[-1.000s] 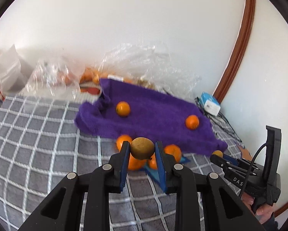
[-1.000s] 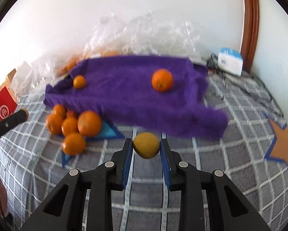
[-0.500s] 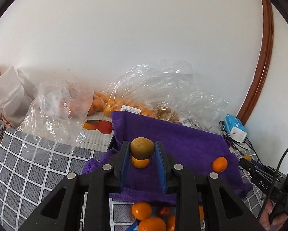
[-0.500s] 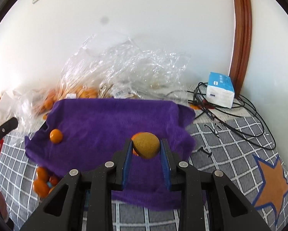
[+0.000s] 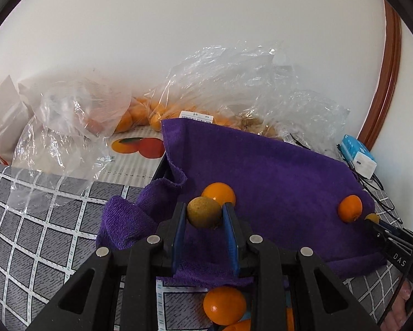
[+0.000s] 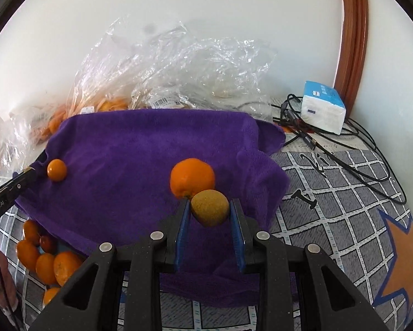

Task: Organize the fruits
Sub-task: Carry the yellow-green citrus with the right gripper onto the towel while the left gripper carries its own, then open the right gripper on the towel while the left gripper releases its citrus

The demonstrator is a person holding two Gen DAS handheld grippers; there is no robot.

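My left gripper (image 5: 204, 215) is shut on a brown-green kiwi (image 5: 203, 211) and holds it over the near part of a purple towel (image 5: 275, 176), just in front of an orange (image 5: 220, 191). My right gripper (image 6: 209, 211) is shut on a second kiwi (image 6: 209, 207) over the same towel (image 6: 140, 149), just in front of a larger orange (image 6: 192, 177). A small orange (image 6: 57, 169) lies at the towel's left side beside the left gripper's tip (image 6: 27, 175). The right gripper's tip (image 5: 377, 224) shows at the towel's right edge, next to another orange (image 5: 350, 208).
A pile of oranges (image 6: 45, 262) lies on the checked cloth (image 6: 344, 207) in front of the towel, also under my left gripper (image 5: 224, 304). Crumpled clear bags with oranges (image 5: 140, 115) line the wall. A blue-white box (image 6: 323, 110) and black cables (image 6: 344, 154) sit at the right.
Both grippers, each still holding a kiwi, moved forward from the checked cloth over the purple towel and have come down closer to the oranges on it.
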